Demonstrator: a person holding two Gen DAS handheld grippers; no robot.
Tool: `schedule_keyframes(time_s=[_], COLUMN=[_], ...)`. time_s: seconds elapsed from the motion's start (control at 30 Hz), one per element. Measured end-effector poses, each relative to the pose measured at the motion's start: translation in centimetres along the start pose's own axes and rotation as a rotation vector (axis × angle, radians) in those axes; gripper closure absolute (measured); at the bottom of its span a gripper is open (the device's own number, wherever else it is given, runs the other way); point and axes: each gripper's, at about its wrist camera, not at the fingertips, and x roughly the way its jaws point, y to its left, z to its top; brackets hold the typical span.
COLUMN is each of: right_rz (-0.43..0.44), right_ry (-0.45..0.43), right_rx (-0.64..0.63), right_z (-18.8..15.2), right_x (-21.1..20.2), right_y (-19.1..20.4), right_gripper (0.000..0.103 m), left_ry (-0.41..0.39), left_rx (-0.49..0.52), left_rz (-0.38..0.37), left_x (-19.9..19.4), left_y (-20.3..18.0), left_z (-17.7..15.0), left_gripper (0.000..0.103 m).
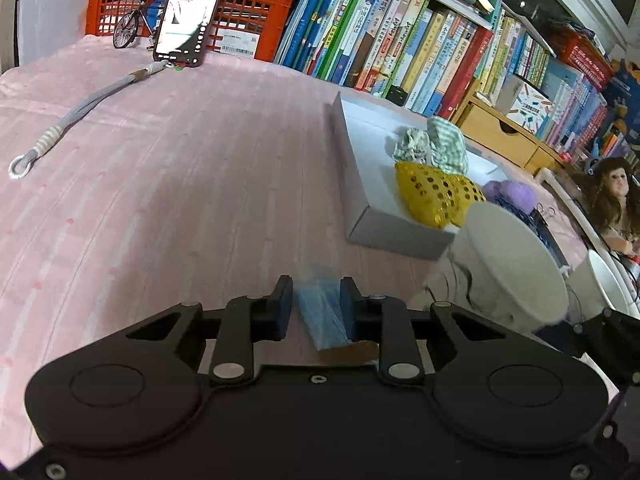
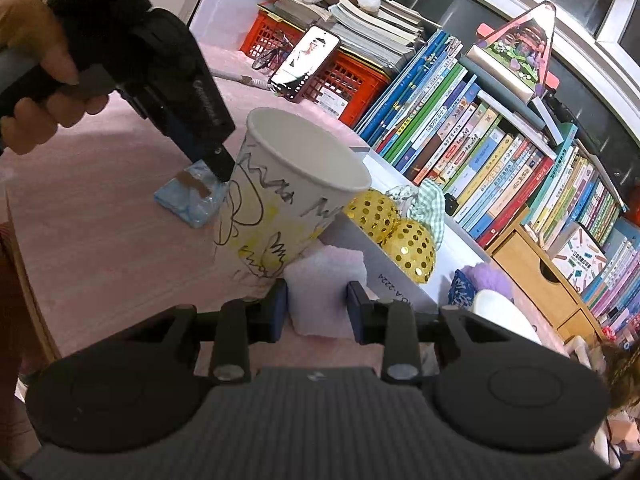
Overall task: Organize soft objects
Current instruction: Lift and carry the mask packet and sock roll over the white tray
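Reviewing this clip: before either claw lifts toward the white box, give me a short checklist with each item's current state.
1. Left claw closed on the blue tissue packet: cannot tell; the packet sits between the pads, contact on both sides unclear.
2. Right claw gripping the pale purple sponge: ok; both pads press its sides.
3. White box has free space: ok; bare floor shows behind the yellow sequin pouches and green checked cloth.
4. Paper cup clear of the route: not ok; it stands between the left claw and the box.
5. Packet lying flat on the pink sheet: ok.
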Motion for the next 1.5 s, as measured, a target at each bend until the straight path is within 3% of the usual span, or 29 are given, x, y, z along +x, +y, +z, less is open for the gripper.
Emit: schedule_keyframes(time_s=[0.5, 0.73, 0.93, 1.17, 1.33, 1.5], right_rz=[0.023, 0.05, 0.083, 0.094, 0.092, 0.095], right_ry=[-0.002, -0.008, -0.018, -0.03, -0.039, -0.044], right_rx=[0.091, 0.143, 0.21, 0.275, 0.305, 0.332], right_z=[-1.5, -2.0, -2.6, -3.2, -3.4, -3.5], right_x=[-2.2, -2.7, -3.4, -4.1, -4.4, -4.6], right_y=[0.4, -0.1, -0.5, -0.7, -1.0, -1.3], right_gripper=[0.071, 0.071, 0.071, 0.071, 0.072, 0.072], left_ry=[-0.025, -0.041, -0.056, -0.078, -0.092, -0.101], left_rx=[0.059, 0.084, 0.122, 0.175, 0.196, 0.242], left_rz=[0.008, 0.009, 0.026, 0.054, 0.097, 0.133], left_x=[-2.9, -3.9, -4.6, -4.5, -4.3, -4.5], left_y=[-1.2, -1.9, -2.8, -4.5, -5.1, -5.7], left_z=[-3.2, -4.3, -6.0, -7.4, -7.7, -8.2], left_gripper=[0.073, 0.052, 0.042, 0.046, 0.06, 0.066])
